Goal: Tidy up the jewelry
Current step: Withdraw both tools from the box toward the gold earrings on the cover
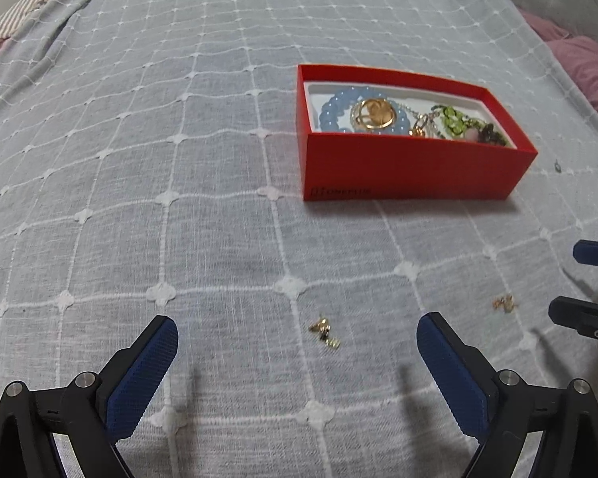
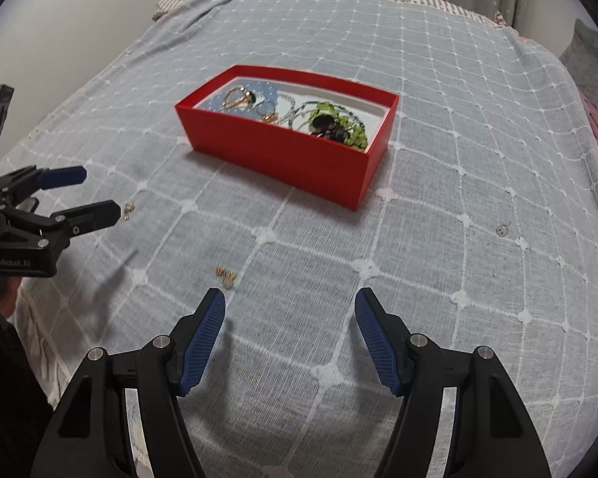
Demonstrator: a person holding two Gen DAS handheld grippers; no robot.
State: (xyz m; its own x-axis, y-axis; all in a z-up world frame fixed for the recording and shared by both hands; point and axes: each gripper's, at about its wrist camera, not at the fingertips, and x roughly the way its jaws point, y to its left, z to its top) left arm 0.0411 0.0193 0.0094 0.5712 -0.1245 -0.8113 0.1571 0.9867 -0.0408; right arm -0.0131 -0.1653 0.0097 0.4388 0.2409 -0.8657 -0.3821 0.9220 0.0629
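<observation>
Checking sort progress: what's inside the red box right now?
The red box holds a blue bead bracelet, a gold ring piece, silver chain and green beads, piled together. The near wall hides the box floor and whatever lies beneath the pile.

Small gold pieces (image 1: 325, 331) indistinct.

Bedspread (image 1: 219, 199): woven cloth, matt grey-blue w/ raised white stitched grid; red box (image 1: 410, 171): matt cardboard, white liner inside; blue bead bracelet (image 1: 335, 107): glossy, translucent-looking; gold earrings (image 1: 325, 330): shiny metal; left gripper (image 1: 297, 338) & right gripper (image 2: 290, 310): matt black plastic, blue textured pads, bright metal pins.
</observation>
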